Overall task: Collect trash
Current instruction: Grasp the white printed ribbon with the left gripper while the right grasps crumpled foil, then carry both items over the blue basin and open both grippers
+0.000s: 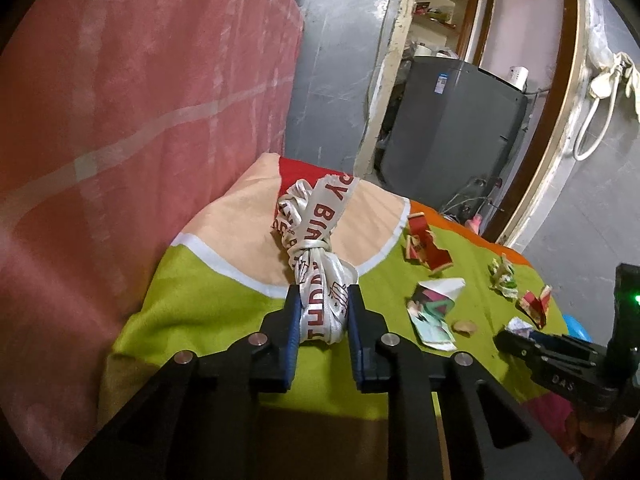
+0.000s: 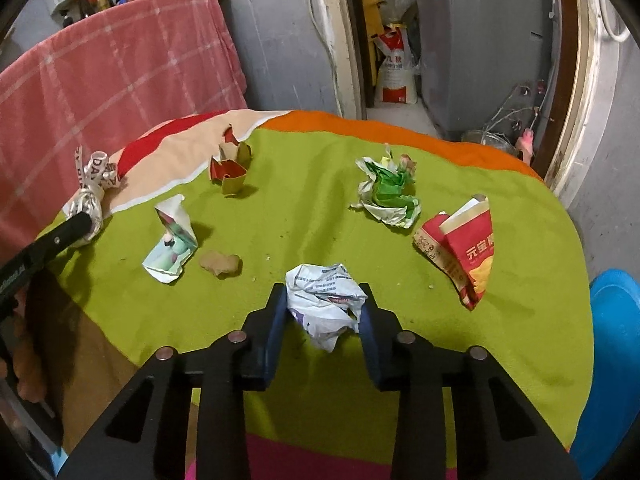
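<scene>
My left gripper [image 1: 322, 296] is shut on a knotted white ribbon [image 1: 320, 280] with red letters, at the far left of the green cloth-covered table [image 1: 224, 304]. The ribbon also shows in the right wrist view [image 2: 90, 196], with the left gripper's finger on it. My right gripper [image 2: 324, 296] is shut on a crumpled white paper ball [image 2: 324, 300] near the table's front edge. Several other scraps lie on the cloth: a folded picture paper [image 2: 172, 244], a red and gold wrapper [image 2: 230, 168], a crumpled green wrapper [image 2: 390, 192], a red packet [image 2: 466, 248] and a small brown piece [image 2: 220, 264].
A pink checked cloth [image 1: 132, 92] hangs close on the left. A blue bin [image 2: 616, 356] stands at the table's right edge. A grey appliance [image 2: 484, 40] and a white sack [image 2: 396, 72] stand behind the table in a doorway.
</scene>
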The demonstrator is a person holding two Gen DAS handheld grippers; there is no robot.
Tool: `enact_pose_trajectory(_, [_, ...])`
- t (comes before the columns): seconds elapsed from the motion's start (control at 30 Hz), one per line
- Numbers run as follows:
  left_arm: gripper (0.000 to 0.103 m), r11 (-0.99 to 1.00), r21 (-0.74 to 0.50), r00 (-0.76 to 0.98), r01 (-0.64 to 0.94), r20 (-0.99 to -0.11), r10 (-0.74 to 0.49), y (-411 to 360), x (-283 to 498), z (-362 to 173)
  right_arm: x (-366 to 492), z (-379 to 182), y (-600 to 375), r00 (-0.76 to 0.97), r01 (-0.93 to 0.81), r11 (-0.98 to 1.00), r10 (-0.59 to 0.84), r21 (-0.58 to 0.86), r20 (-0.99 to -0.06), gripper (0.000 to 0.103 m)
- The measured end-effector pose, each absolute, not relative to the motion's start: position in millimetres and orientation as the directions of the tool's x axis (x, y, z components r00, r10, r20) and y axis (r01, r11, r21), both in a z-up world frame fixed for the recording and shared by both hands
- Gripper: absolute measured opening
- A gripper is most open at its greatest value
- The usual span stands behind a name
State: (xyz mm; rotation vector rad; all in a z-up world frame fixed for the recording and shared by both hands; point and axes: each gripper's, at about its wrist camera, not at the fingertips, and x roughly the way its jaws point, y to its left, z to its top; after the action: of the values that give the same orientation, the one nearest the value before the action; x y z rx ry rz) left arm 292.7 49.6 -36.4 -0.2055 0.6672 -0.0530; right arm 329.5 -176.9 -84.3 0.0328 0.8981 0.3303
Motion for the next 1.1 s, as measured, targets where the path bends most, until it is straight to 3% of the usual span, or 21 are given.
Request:
enact_pose_trajectory(0.23, [0.016,0.977,-0.215,0.783,0.018,-0.604,-0.147,32.9,270.1,-34.3,306.2,-67.3,-177.5,0.632,-0.302,0.939,0.328,0.166,-0.702,0.031])
enact_pose_trajectory(0.53, [0.015,0.961,-0.257,0.833,0.102,-0.505,-0.223,1.4,233.9,-14.9,250.0,-27.6,-195.1,0.777,-0.342,0.924,0.379,0.169,-0.502,0.031])
enact_pose_trajectory(0.83, [0.015,0.933,-0.264,0.885,0.245,-0.331,-0.327,-56.2,206.6,28.2,191.6,22.1,-239.0,0.923,-0.261,0.964,0.267,0.06,-0.276,0.031])
enact_pose_trajectory(1.1, [0.015,0.888,-0.247,0.868,0.387,-0.227,-0.441,-132.0,199.4,50.2,154.9,48.7,-299.3,0.982,-0.121,0.993,0.119,-0.005,-0.146,0.031])
